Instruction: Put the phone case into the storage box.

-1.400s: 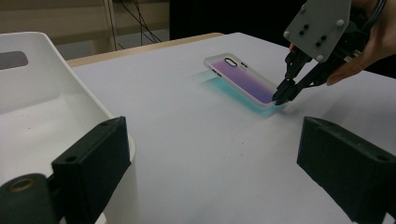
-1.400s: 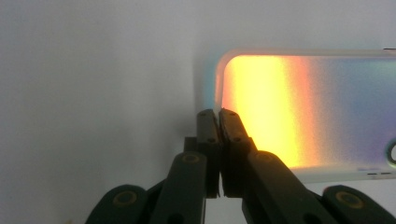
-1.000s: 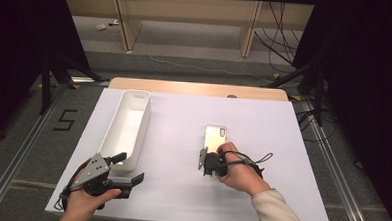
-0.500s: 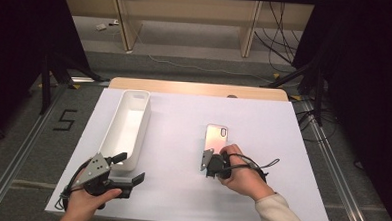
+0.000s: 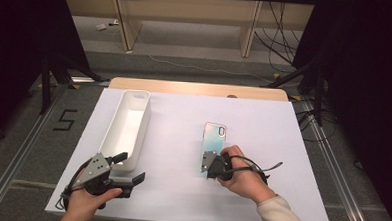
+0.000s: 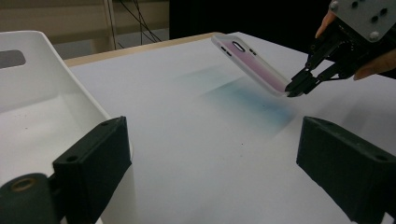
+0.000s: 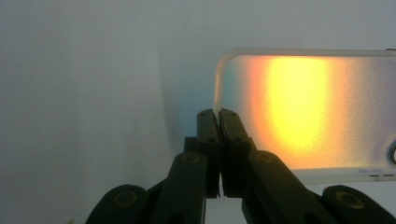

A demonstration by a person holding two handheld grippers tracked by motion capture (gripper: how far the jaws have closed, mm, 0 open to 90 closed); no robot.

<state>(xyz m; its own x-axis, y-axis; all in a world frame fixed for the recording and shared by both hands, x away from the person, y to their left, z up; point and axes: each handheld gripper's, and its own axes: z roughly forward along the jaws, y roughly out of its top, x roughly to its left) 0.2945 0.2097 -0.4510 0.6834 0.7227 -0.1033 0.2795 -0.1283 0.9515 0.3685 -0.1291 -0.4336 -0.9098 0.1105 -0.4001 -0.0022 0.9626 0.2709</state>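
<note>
An iridescent phone case (image 5: 213, 144) is sitting right of centre in the high view, camera cutout at its far end. Its near end is lifting off the white table (image 5: 180, 190), tilting it.

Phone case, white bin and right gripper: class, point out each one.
Phone case (image 6: 254, 63), left gripper view, its back face.
White bin (image 5: 142, 119), high view, right wall.
Right gripper (image 6: 293, 88), left gripper view, closed tips.

We see a white-topped table (image 5: 180, 190); a long white bin (image 5: 128, 125) rests on it, left of centre.
</note>
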